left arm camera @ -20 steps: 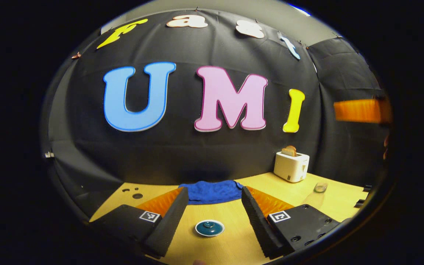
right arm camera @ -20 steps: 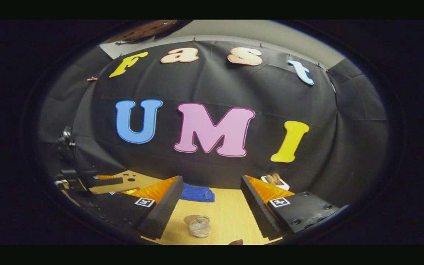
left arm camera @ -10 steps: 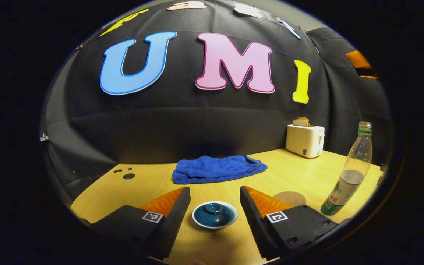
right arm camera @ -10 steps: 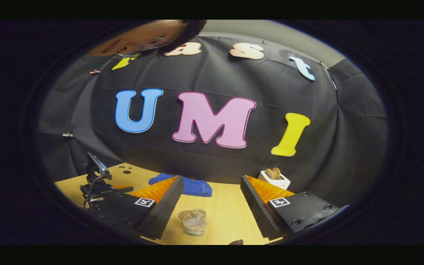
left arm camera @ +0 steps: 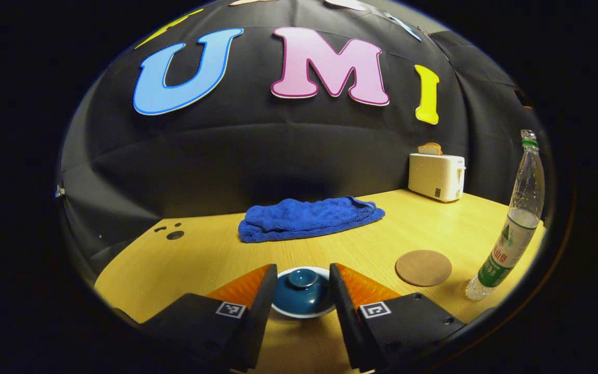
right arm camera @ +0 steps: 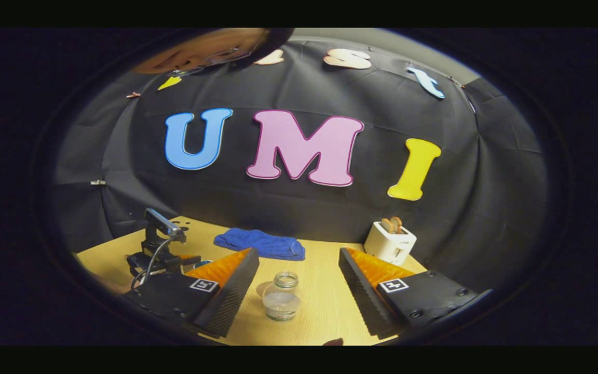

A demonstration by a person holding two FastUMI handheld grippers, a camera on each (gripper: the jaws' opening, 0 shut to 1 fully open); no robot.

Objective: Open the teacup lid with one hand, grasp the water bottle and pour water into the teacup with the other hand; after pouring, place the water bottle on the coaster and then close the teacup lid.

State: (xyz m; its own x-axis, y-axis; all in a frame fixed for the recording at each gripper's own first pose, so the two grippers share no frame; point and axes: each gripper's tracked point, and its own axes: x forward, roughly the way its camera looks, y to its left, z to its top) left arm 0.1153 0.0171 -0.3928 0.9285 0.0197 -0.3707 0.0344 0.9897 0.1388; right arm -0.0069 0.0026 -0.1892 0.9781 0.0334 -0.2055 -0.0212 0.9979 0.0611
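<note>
— What is recorded of the enclosure?
— A wall (left arm camera: pixel 257 150) of black cloth is hung behind and to both sides; folds and seams are seen in it. A strip of pale plain wall (right arm camera: pixel 382 44) is seen above the cloth in the right gripper view.
— And the furniture?
— One table (left arm camera: pixel 200 259), topped in light wood grain. Small dark holes (left arm camera: pixel 173 232) are noted near its far left corner.
— What is kept at the back?
— A blue towel (left arm camera: pixel 309 218), crumpled, is laid near the cloth. A white toaster (left arm camera: pixel 436 176) is set at the far right, with bread (left arm camera: pixel 430 148) standing in its slot.
— Lighting?
— The tabletop is lit brightly and evenly; the cloth is left dim.
</note>
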